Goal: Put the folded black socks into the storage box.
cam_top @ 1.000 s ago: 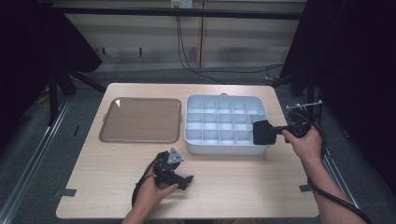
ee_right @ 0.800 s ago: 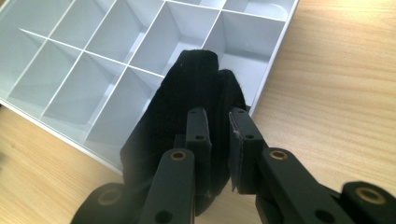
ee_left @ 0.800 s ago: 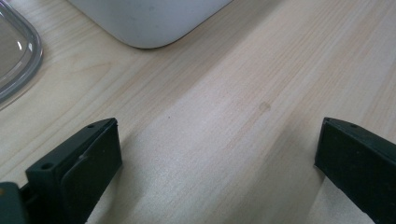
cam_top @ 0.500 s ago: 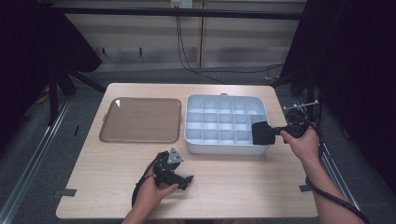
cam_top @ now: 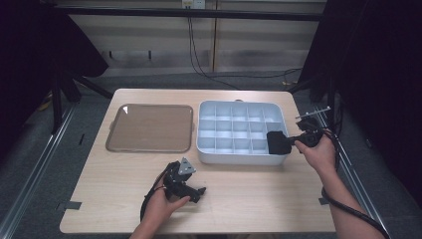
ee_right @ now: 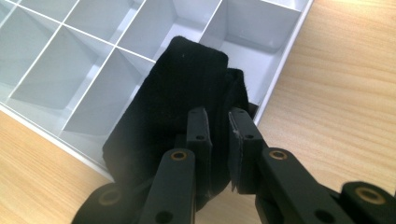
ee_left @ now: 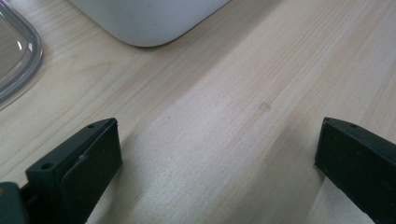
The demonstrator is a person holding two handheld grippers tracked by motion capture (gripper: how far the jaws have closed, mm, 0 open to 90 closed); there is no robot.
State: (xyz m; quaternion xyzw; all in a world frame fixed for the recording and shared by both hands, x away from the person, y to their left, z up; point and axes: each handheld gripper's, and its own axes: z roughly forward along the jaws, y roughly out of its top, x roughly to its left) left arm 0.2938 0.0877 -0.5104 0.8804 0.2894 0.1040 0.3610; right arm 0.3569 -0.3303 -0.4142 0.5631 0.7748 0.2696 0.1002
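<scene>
A white compartment tray [cam_top: 209,149] [ee_right: 42,121] stands right of the table's middle. My right gripper [cam_top: 286,141] [ee_right: 218,116] is at its near right corner, shut on a folded black cloth [cam_top: 277,142] [ee_right: 177,102]. The cloth hangs over the tray's corner compartment. My left gripper [cam_top: 196,191] [ee_left: 215,163] lies low on the table near the front edge. Its jaws stand wide apart over bare wood, with nothing between them. A corner of the tray [ee_left: 144,23] shows ahead of it.
A clear, brownish lid [cam_top: 151,128] [ee_left: 14,56] lies flat left of the tray. The wooden table [cam_top: 249,194] has free room along its front. Dark curtains and metal rails flank the table. A cable trails from each gripper.
</scene>
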